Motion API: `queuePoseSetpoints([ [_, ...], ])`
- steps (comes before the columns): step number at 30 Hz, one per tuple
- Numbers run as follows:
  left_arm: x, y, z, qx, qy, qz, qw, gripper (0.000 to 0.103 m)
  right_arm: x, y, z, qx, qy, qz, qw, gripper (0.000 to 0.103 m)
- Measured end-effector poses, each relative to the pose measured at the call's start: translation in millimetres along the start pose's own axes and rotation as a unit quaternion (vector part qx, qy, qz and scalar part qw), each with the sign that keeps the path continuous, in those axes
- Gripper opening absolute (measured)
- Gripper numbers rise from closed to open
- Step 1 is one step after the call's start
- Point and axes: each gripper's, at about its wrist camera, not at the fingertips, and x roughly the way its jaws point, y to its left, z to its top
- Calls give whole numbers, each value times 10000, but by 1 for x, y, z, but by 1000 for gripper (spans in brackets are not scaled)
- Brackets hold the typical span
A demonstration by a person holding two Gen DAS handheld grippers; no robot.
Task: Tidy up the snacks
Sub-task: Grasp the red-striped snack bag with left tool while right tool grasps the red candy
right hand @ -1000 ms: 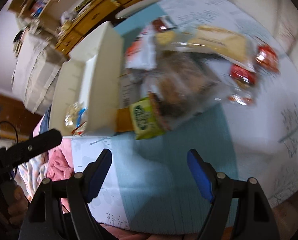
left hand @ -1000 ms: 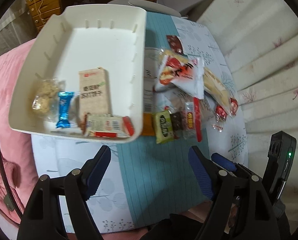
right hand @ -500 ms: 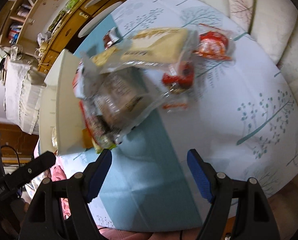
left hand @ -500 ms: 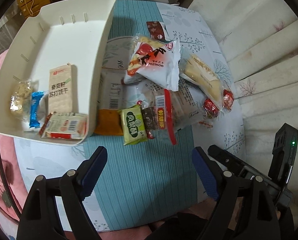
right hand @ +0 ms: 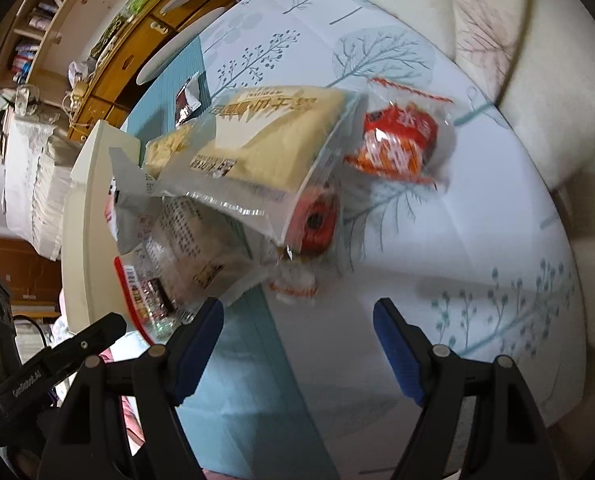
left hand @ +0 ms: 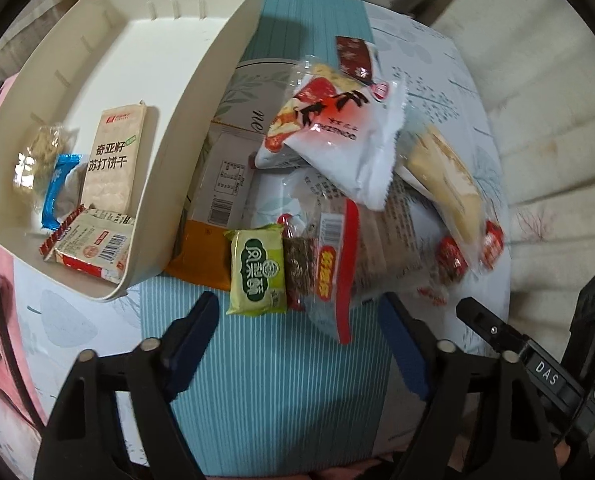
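Snacks: white packet [left hand: 337, 136] reads "DONZENCO"; green packet [left hand: 257, 270] bears Chinese characters.

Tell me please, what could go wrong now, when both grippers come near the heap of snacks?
1. The left gripper, jaws closing with nothing between them, hangs over the green packet, which touches the clear red-edged bag; it may pinch both.
2. The white bag lies on top of others; pulling below may slide it.
3. The right gripper, open, could nudge the red candies.
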Motion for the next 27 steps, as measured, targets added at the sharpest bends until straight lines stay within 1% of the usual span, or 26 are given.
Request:
queuePoseSetpoints([
  [2,7,2,2,-123,4,29,9999,69,5,1,6,-118,23,-55,9999,78],
  [4,14,4,4,-261,45,57,9996,58,9,3,12,-237,36,-105,9997,78],
  [5,16,5,5,-335,59,14,9994,55,11,4,15,-312,31,-143,9994,77],
  [6,18,7,5,-391,59,-73,9992,47,13,6,17,-373,32,-177,9991,77],
  [7,19,7,5,-426,55,-169,9989,38,16,8,21,-459,21,-225,9987,76],
  [9,22,9,8,-508,18,-295,9983,35,20,11,25,-588,6,-276,9979,75],
  [11,25,9,11,-583,1,-401,9975,27,25,12,29,-660,-6,-324,9973,71],
  [12,26,9,11,-602,31,-459,9971,20,27,12,32,-680,2,-353,9971,70],
  [14,28,8,12,-623,47,-523,9967,20,32,12,35,-697,43,-384,9968,66],
  [18,27,8,11,-689,47,-555,9961,12,36,15,38,-804,50,-427,9958,64],
  [20,25,10,11,-733,46,-663,9951,11,38,18,40,-913,23,-451,9948,62],
  [22,24,11,9,-736,37,-670,9950,10,39,23,40,-1044,-22,-552,9930,59],
  [25,22,11,8,-765,8,-716,9945,10,42,31,37,-1380,-59,-869,9866,48],
  [27,20,12,7,-777,-10,-721,9944,10,43,33,36,-1546,-60,-978,9831,47],
])
